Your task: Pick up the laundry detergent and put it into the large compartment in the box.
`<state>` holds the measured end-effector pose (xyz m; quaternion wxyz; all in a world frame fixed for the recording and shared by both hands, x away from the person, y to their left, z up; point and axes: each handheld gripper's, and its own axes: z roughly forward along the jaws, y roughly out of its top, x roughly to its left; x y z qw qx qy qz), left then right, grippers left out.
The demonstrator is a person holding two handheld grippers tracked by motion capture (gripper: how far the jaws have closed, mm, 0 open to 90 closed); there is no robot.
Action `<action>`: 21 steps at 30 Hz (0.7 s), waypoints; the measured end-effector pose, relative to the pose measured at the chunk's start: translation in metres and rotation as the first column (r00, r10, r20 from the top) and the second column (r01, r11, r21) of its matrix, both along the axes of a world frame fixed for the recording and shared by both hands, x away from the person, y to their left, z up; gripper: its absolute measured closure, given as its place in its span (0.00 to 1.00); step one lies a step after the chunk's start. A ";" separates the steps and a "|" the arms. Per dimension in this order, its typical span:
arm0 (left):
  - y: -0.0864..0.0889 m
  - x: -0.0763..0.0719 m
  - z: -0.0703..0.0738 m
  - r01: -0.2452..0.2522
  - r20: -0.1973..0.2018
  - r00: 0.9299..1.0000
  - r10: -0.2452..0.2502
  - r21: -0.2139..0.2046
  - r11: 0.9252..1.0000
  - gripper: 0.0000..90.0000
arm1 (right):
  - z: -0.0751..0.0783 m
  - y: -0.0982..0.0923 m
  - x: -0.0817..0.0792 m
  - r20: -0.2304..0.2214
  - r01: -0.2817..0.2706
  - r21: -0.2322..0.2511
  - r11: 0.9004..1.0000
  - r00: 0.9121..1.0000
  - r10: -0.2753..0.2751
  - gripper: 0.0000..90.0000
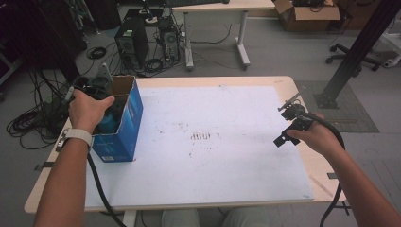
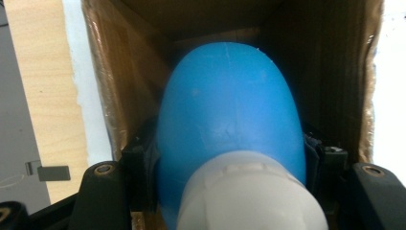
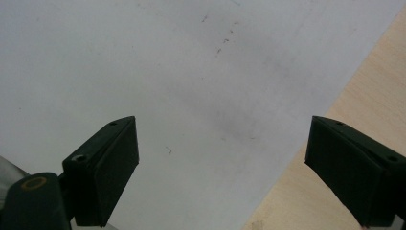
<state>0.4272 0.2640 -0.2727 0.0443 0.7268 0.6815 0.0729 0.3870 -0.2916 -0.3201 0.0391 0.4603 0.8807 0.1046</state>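
A blue cardboard box (image 1: pixel 125 124) stands open-topped on the table's left edge. My left gripper (image 2: pixel 232 158) reaches down into it, shut on a blue rounded object (image 2: pixel 230 105) with a white end (image 2: pixel 249 191). Its pads (image 2: pixel 140 163) press the object's two sides between the brown inner walls (image 2: pixel 115 86). In the high view a hand covers most of the left gripper (image 1: pixel 105 113), and a bit of the blue object (image 1: pixel 109 124) peeks out inside the box. My right gripper (image 3: pixel 222 143) hovers open over the white sheet (image 3: pixel 191 72), nothing between its jaws. It is near the table's right side (image 1: pixel 283 124).
A white sheet (image 1: pixel 227 118) with dark smudges covers most of the wooden table (image 1: pixel 302 90). Cables trail from both grippers off the near edge. Beyond the table are computer towers (image 1: pixel 132 42), another desk, a cardboard carton (image 1: pixel 309 14) and a black post (image 1: pixel 354 52).
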 end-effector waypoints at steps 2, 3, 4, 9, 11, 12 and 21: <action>0.000 0.000 -0.002 -0.001 -0.004 1.000 0.001 0.000 1.000 0.42 | 0.000 0.000 0.000 -0.001 0.001 0.000 1.000 1.000 -0.001 0.12; 0.000 0.001 -0.005 -0.003 -0.007 1.000 0.003 -0.001 1.000 0.42 | 0.000 0.000 0.000 0.000 0.001 0.000 1.000 1.000 -0.001 0.12; 0.000 0.001 -0.005 -0.003 -0.007 1.000 0.003 -0.001 1.000 0.42 | 0.000 0.000 0.000 0.000 0.001 0.000 1.000 1.000 -0.001 0.12; 0.002 0.001 -0.006 -0.005 -0.002 1.000 0.005 -0.007 1.000 0.42 | -0.001 0.000 0.000 -0.005 0.000 -0.004 1.000 1.000 0.000 0.12; 0.002 0.001 -0.006 -0.004 -0.001 1.000 0.004 -0.007 1.000 0.42 | -0.001 0.000 0.000 -0.005 0.000 -0.003 1.000 1.000 0.000 0.12; 0.002 0.001 -0.006 -0.002 -0.003 1.000 0.002 -0.007 1.000 0.42 | -0.002 0.000 0.000 -0.006 0.000 -0.005 1.000 1.000 0.000 0.12; 0.003 0.003 -0.007 -0.015 0.001 1.000 0.015 -0.025 1.000 0.40 | -0.002 0.005 -0.001 -0.009 -0.010 -0.010 1.000 1.000 0.010 0.12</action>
